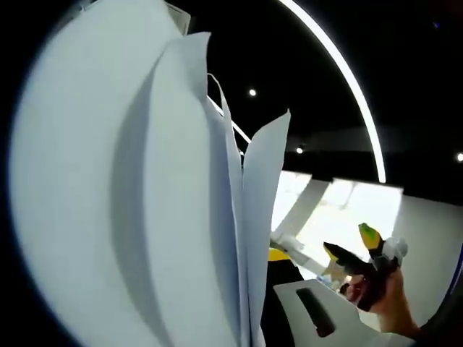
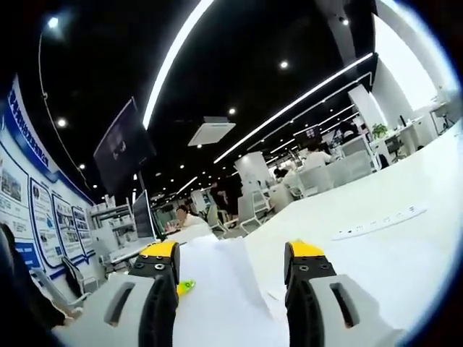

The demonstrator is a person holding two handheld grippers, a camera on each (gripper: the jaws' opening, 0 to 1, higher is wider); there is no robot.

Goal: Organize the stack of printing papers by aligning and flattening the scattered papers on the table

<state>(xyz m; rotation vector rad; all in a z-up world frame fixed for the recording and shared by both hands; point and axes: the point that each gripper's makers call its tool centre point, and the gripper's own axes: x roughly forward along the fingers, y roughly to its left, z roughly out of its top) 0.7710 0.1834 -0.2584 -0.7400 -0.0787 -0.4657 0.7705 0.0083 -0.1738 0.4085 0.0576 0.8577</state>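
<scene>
1. Papers (image 1: 145, 217) stood raised on edge right in front of the left gripper view, the sheets fanned and curling apart; its own jaws were hidden, so I cannot tell their state.
2. Right gripper (image 2: 233, 262) had jaws spread around white sheets (image 2: 217, 289) above the table (image 2: 405, 253).
3. Sheets looked light, floppy and slippery, so pinching the whole stack near one edge seemed safest.

Open office with a black ceiling (image 2: 239, 79) — long light strips (image 2: 289, 108) cross the upper frame; white desks (image 2: 405, 188) at right — blue posters (image 2: 36, 210) at left.
</scene>
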